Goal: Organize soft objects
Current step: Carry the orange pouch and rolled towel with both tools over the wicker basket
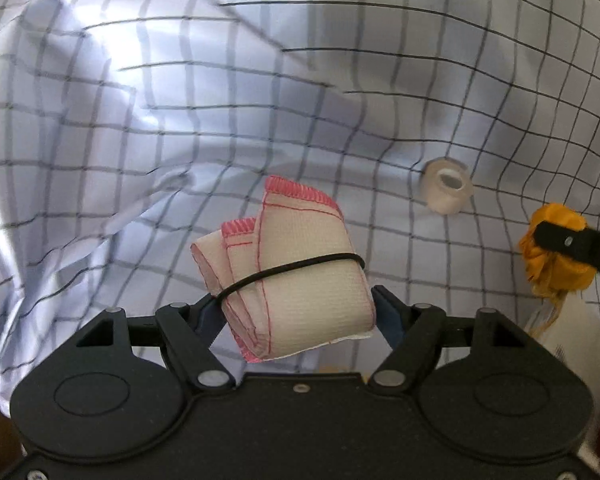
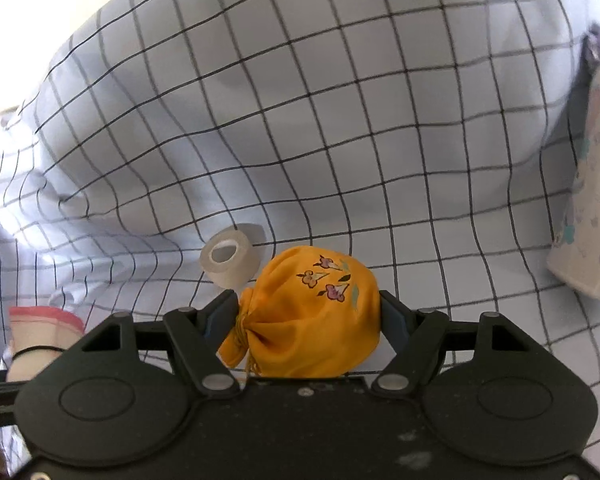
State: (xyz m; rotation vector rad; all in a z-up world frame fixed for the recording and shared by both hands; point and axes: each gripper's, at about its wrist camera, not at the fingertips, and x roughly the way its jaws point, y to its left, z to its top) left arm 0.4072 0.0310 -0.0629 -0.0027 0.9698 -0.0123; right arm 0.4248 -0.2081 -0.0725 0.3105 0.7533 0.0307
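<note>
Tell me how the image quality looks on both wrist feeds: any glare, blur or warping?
Left wrist: bright glare on the checked cloth at upper left, folds there smeared; the rolled towel is fairly sharp. Right wrist: even light, yellow pouch crisp, patterned box at right edge blurred. Both: fisheye bends the grid lines.

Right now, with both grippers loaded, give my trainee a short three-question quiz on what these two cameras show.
1. True or false: the left gripper holds the orange pouch.
2. What band wraps the folded cloth?
3. The tape roll lies: A) on the checked sheet, B) in the right gripper, C) on the patterned box.

Key: 1 false, it holds the folded cloth; 2 a black elastic band; 3 A.
</note>
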